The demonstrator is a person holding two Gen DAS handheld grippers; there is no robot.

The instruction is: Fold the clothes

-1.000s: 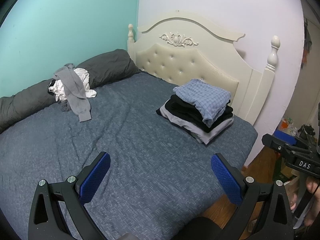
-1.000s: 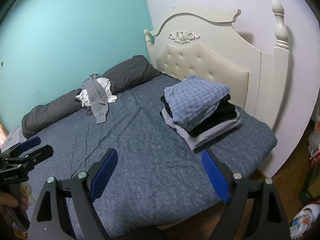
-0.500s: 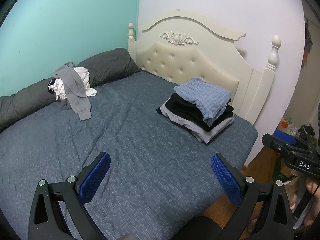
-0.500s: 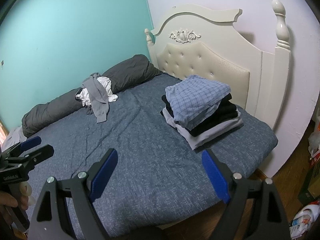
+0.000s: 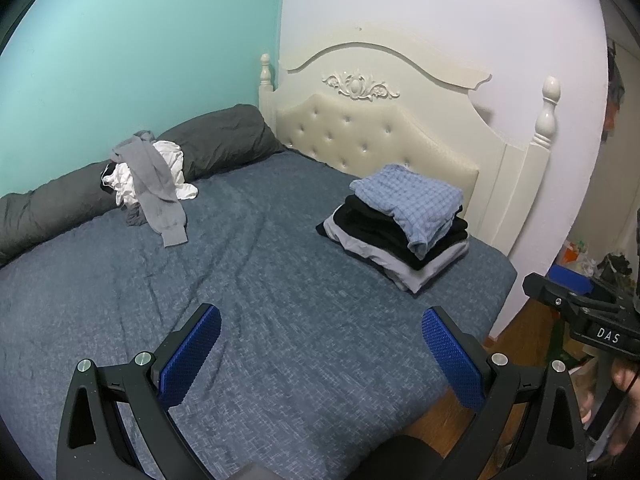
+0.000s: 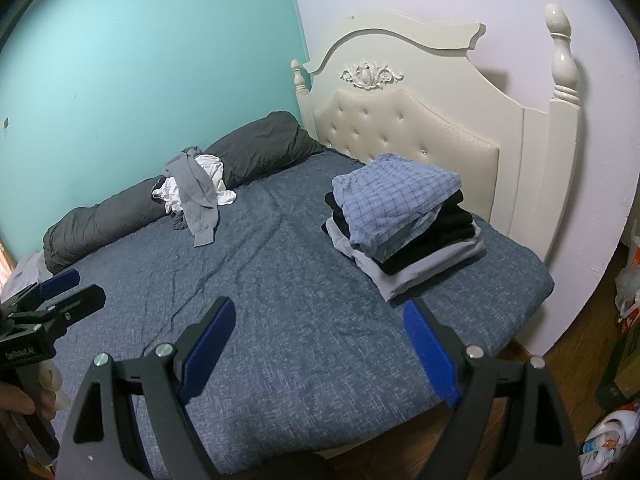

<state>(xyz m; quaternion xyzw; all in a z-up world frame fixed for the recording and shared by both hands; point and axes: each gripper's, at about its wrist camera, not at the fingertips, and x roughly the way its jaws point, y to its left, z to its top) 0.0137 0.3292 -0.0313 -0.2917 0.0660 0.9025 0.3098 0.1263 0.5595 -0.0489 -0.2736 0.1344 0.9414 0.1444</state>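
While both grippers' fingers point(image 5: 196, 350) gape empty over bed point(image 5: 280, 300), right gripper point(image 6: 320, 344) reads "DAS"; folded stack point(image 5: 404, 220) nr headboard.

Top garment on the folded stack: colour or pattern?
Light blue check, on the top garment; clearest in the right wrist view.

Teal wall point(image 5: 140, 40), cream headboard point(image 5: 372, 140), wooden floor point(image 5: 532, 320)

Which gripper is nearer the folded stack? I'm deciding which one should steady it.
Right, likely. The right gripper hangs open with the folded stack just beyond its right finger; the left gripper, also open, sits farther to the stack's left.
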